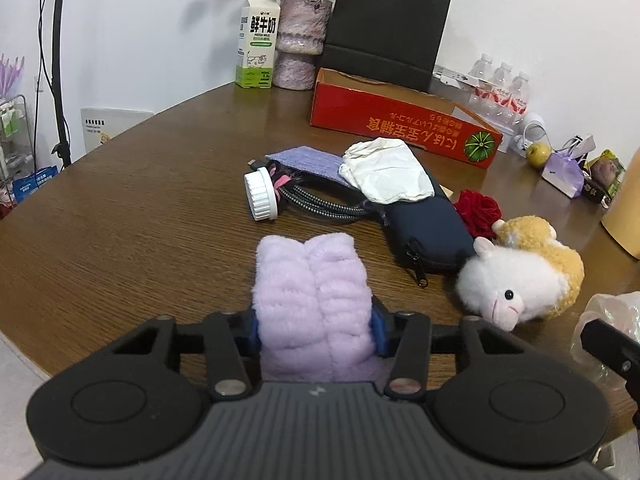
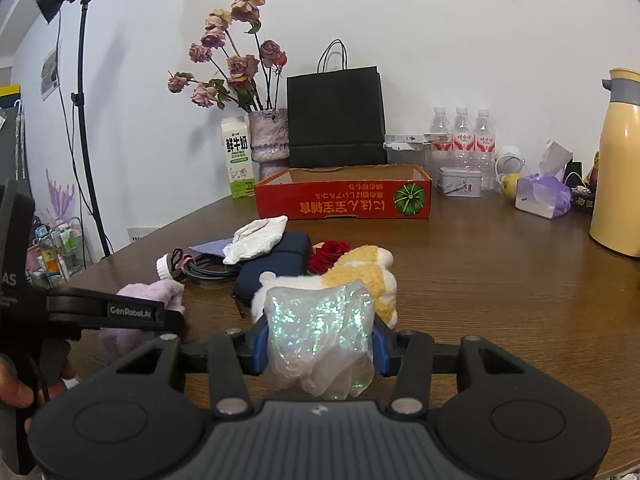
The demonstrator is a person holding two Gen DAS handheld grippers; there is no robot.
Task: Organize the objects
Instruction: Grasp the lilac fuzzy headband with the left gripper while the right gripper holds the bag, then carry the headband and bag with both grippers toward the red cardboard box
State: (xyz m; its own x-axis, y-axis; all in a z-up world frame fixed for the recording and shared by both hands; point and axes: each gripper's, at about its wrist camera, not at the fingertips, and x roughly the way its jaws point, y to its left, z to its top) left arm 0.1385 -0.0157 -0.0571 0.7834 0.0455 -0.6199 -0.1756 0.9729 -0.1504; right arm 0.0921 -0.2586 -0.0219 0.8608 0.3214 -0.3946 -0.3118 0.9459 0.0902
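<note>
Gripping a lilac fleece cloth (image 1: 312,304) in left gripper (image 1: 316,332), glittery plastic bag (image 2: 320,332) in right gripper (image 2: 320,344). Red box (image 2: 344,200) far off, apparently empty; plush toy (image 1: 520,276), navy pouch (image 1: 424,228), white glove (image 1: 384,172) left loose mid-table. Barely started.

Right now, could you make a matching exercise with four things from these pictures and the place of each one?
Things:
1. lilac fluffy cloth
2. glittery plastic bag
3. white crumpled cloth
4. milk carton

Places:
a. beside the vase
b. in the right gripper
c. on the navy pouch
d. in the left gripper

Pairs: 1-d, 2-b, 3-c, 4-a
</note>
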